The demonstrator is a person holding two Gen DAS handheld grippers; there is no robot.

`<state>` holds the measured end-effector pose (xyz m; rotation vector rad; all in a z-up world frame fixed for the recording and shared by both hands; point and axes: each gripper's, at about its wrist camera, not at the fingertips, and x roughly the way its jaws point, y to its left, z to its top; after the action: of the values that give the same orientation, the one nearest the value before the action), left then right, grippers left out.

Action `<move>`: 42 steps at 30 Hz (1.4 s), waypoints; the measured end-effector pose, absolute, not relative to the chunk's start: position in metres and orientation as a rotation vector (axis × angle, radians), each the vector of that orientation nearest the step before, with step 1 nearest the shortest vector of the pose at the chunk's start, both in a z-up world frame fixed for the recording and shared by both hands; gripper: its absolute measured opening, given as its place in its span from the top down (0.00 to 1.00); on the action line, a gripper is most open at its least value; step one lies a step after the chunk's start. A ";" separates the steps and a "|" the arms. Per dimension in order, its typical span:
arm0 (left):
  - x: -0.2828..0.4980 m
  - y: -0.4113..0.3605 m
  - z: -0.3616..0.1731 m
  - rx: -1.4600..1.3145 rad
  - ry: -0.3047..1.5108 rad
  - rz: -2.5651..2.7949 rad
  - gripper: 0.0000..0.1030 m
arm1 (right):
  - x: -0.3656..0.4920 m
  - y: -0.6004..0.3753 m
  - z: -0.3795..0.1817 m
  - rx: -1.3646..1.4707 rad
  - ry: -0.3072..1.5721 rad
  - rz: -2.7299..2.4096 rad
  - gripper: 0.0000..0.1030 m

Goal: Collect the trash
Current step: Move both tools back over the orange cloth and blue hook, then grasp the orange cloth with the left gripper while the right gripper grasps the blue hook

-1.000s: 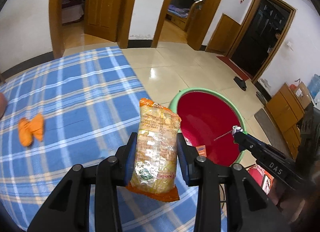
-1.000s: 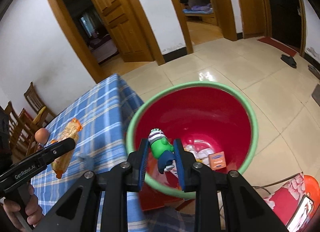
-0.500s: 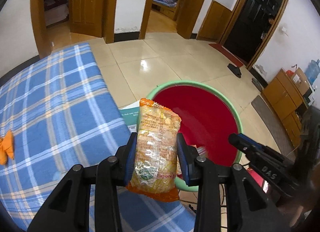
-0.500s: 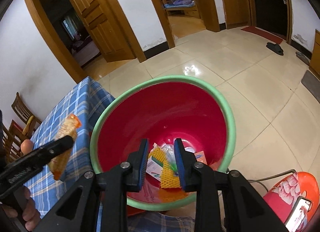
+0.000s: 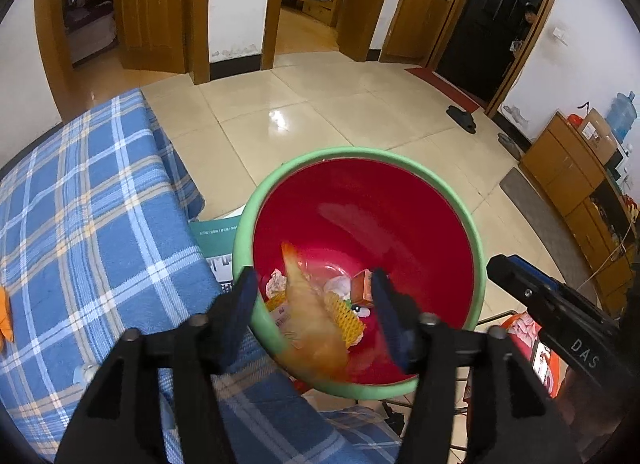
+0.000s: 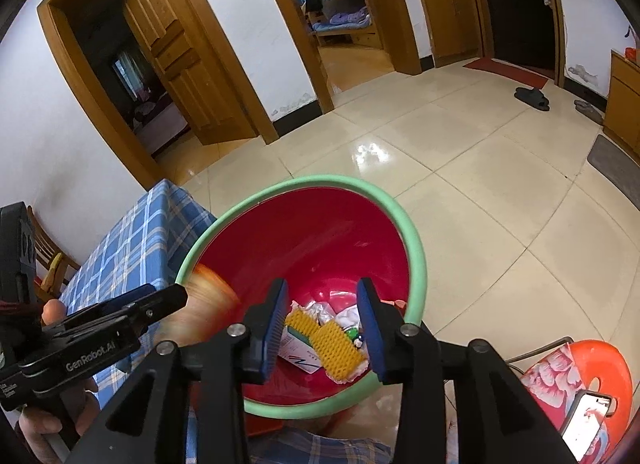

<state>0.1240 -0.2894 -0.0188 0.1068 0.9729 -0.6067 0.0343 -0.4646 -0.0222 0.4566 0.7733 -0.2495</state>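
A red bucket with a green rim (image 5: pixel 256 200) (image 6: pixel 416 248) stands on the floor beside the table. My left gripper (image 5: pixel 312 300) hangs over it, its jaws opening, and the orange snack packet (image 5: pixel 310 316) falls blurred between them, touching neither pad. The same packet shows as an orange blur (image 6: pixel 204 300) in the right wrist view. My right gripper (image 6: pixel 322 328) is also above the bucket, jaws opening, nothing between them. In the bucket lie a yellow foam net (image 6: pixel 334 340), crumpled paper (image 5: pixel 276 282), a small orange box (image 5: pixel 362 286) and a green toy (image 6: pixel 354 334).
The table with the blue checked cloth (image 5: pixel 92 224) sits left of the bucket, an orange scrap (image 5: pixel 5 320) at its left edge. A teal booklet (image 5: pixel 214 236) lies between table and bucket. An orange stool with a phone (image 6: pixel 580 388) is at the right. Tiled floor lies beyond.
My left gripper moved from over the table to over the bucket and let go of the snack packet, which is falling. My right gripper dropped the green toy into the bucket and widened.
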 end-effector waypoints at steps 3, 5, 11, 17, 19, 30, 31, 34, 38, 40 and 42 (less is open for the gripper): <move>0.122 -0.287 -0.015 0.110 0.966 -0.600 0.40 | 0.033 -0.464 -0.020 0.457 0.766 -0.253 0.61; 0.122 -0.281 -0.013 0.099 0.959 -0.593 0.40 | 0.030 -0.462 -0.018 0.452 0.762 -0.251 0.60; 0.116 -0.254 -0.001 0.067 0.945 -0.538 0.40 | 0.027 -0.448 -0.013 0.439 0.760 -0.216 0.55; 0.112 -0.212 0.008 0.046 0.920 -0.464 0.40 | 0.033 -0.422 -0.008 0.433 0.766 -0.145 0.49; 0.113 -0.197 0.011 0.034 0.915 -0.440 0.40 | 0.036 -0.409 -0.006 0.427 0.769 -0.117 0.47; 0.123 -0.105 0.017 -0.025 0.892 -0.278 0.40 | 0.055 -0.331 -0.001 0.356 0.790 0.026 0.38; 0.124 -0.094 0.016 -0.031 0.893 -0.261 0.40 | 0.058 -0.323 -0.002 0.348 0.796 0.041 0.38; 0.128 -0.070 0.012 -0.031 0.891 -0.215 0.40 | 0.067 -0.303 -0.007 0.326 0.820 0.076 0.37; 0.136 -0.041 0.006 -0.042 0.895 -0.156 0.40 | 0.078 -0.278 -0.016 0.264 0.865 0.108 0.34; 0.141 -0.027 0.001 -0.051 0.899 -0.131 0.40 | 0.082 -0.268 -0.023 0.234 0.890 0.113 0.34; 0.146 -0.018 -0.002 -0.057 0.905 -0.112 0.40 | 0.084 -0.260 -0.027 0.210 0.907 0.121 0.34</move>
<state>0.1456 -0.0177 -0.0021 -0.0573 0.9050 -0.1117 0.0843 -0.2600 -0.0271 0.2104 0.9069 0.1211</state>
